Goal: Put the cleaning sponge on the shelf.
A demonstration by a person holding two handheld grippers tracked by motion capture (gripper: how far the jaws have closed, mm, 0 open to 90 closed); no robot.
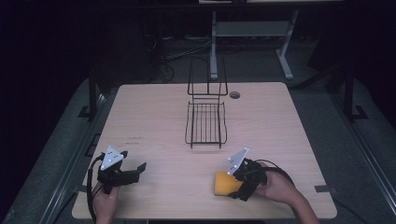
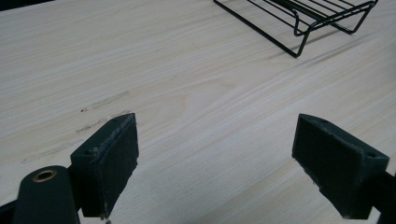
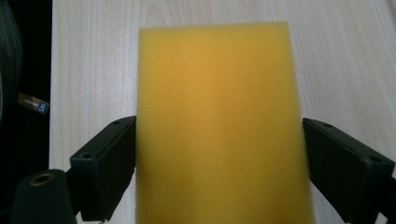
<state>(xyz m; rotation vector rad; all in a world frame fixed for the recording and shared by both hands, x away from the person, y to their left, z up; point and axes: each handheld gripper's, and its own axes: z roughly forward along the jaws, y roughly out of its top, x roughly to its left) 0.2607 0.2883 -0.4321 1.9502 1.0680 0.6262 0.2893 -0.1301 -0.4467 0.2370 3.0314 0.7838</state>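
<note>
While jaws flank it, sponge (image 3: pixel 217 121) between pads

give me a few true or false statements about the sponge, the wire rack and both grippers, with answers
1. The yellow rectangular foam sponge sits between the right gripper's fingers. True.
2. The left gripper grips a sponge. False: its fingers stand wide open over bare table.
3. The black wire rack holds a sponge. False: the rack is empty.
4. The rack stands on the light wooden table, farther from the person than both grippers. True.
5. The sponge is blue. False: it is yellow.
</note>
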